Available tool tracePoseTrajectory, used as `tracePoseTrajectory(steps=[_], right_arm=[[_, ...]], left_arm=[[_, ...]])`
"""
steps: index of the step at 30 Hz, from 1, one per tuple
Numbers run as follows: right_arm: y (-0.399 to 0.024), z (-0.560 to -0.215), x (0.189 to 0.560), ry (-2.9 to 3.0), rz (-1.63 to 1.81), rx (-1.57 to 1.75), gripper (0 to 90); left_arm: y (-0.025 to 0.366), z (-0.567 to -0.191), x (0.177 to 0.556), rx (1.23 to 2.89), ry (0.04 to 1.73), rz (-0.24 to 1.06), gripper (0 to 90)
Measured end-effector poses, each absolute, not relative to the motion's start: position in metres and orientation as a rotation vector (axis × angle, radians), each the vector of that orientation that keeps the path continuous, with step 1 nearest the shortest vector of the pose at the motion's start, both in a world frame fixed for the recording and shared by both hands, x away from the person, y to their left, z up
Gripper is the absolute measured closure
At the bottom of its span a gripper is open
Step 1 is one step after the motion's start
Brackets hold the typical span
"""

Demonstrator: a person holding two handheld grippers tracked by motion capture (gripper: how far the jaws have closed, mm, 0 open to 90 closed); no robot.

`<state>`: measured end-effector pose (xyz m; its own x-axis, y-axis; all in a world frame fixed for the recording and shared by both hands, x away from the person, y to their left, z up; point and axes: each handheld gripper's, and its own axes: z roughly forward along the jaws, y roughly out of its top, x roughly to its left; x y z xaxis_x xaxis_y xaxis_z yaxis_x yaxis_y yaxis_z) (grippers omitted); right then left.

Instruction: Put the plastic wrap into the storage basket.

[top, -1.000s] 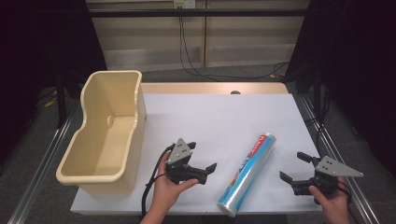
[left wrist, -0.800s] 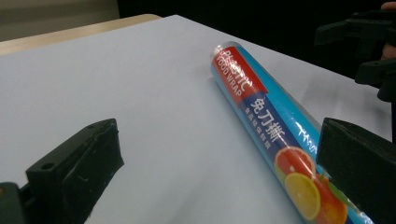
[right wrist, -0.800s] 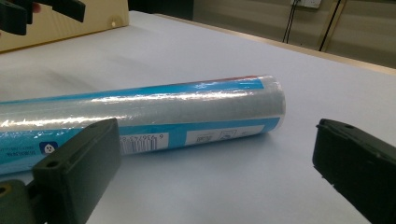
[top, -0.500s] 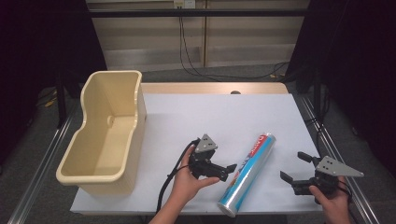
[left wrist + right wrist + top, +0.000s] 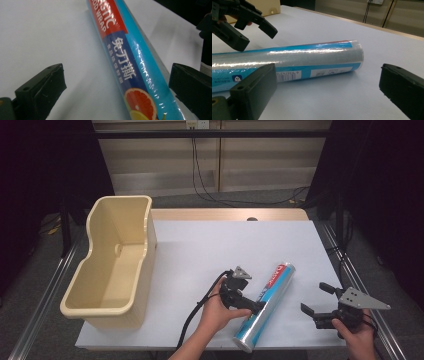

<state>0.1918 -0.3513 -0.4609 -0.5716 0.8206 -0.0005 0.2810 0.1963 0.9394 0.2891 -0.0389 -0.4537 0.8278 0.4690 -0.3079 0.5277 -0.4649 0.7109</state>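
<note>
The white worktop (image 5: pixel 200 250) spreads under everything, its wooden far edge showing beyond the white sheet. At its left edge stands a cream plastic tub (image 5: pixel 112 257), long, open-topped and empty, hanging partly over the side. Well to the right of it, near the front edge, a roll of plastic wrap (image 5: pixel 265 306) lies flat and slanted, its red-and-blue end pointing away and its clear end toward the person; the label carries the words "plastic wrap", Chinese characters and a picture of a sliced orange. The left gripper (image 5: pixel 256 307), held in the left hand (image 5: pixel 217 312), reaches up against the roll from its left side, and in the left gripper view its fingers (image 5: pixel 41 91) stand wide apart with the roll passing between them, not clamped on it. The right gripper (image 5: pixel 315 301), held in the right hand (image 5: pixel 357 337) near the front right corner, sits apart from the roll, its fingers (image 5: pixel 255 86) also spread wide and holding nothing
</note>
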Motion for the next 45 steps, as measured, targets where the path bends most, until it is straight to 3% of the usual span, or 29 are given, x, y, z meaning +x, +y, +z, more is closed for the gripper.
tracePoseTrajectory(steps=[25,40,45], right_arm=[[-0.352,-0.46,0.191,1.952,1.369,1.023,1.3],[-0.353,-0.46,0.191,1.947,1.368,1.024,1.3],[-0.354,-0.46,0.192,1.946,1.368,1.026,1.2]], left_arm=[[-0.072,-0.463,0.288,2.264,0.779,-0.076,0.3],[-0.034,-0.456,0.315,2.259,0.91,-0.005,4.0],[-0.019,-0.449,0.328,2.265,0.951,0.02,11.6]])
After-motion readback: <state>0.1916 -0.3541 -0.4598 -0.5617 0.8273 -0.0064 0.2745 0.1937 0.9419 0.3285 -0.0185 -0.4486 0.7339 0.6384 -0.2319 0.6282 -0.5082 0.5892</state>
